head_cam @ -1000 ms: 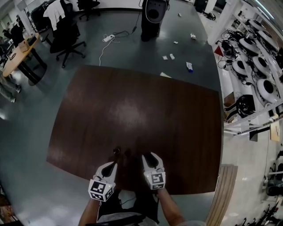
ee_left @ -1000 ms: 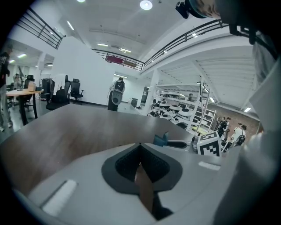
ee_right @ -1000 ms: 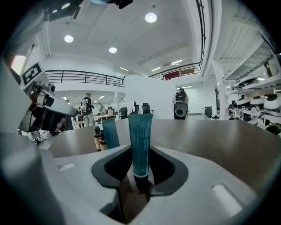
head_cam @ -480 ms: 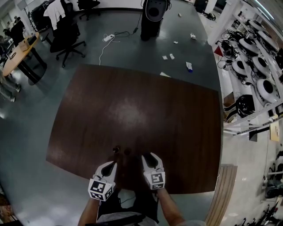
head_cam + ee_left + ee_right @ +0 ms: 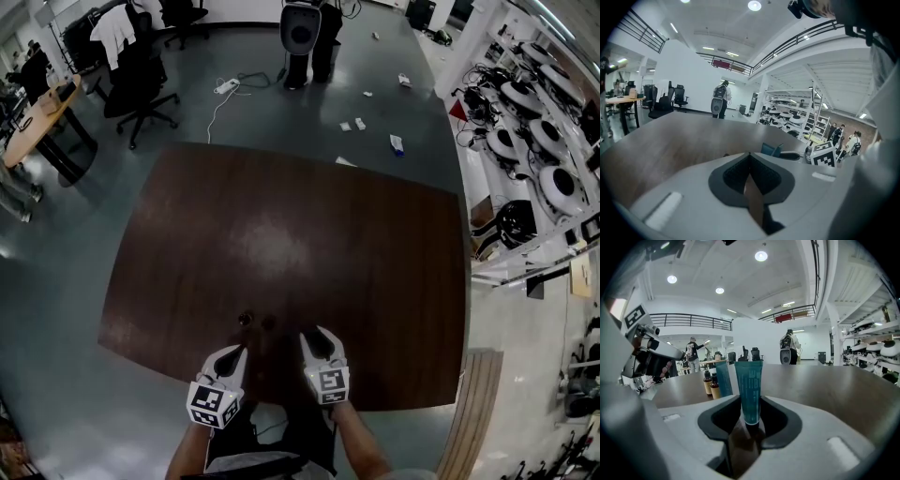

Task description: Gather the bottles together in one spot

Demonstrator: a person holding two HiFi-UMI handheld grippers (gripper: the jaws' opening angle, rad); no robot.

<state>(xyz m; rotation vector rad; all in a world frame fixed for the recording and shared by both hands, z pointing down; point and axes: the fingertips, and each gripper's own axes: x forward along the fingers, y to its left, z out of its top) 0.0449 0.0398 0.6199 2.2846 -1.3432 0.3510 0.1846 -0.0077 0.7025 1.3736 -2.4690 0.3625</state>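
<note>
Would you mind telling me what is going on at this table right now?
A person is working at a brown table with a hand-held gripper in each hand. The right hand-held gripper is closed on a teal tube that stands upright by the table's near edge. Beyond it, to the left, a second teal tube and two small amber bottles stand close together. The left hand-held gripper is shut and empty.

The counter point(image 5: 281, 244) is dark wood-grain, smooth, with a soft sheen. The teal tube point(image 5: 749, 390) is smooth satin plastic; the two amber bottles point(image 5: 708, 384) look glossy. The right gripper point(image 5: 749, 404) has matt pale-grey plastic fingers point(image 5: 825, 437) and dark matt pads point(image 5: 780, 420).
</note>
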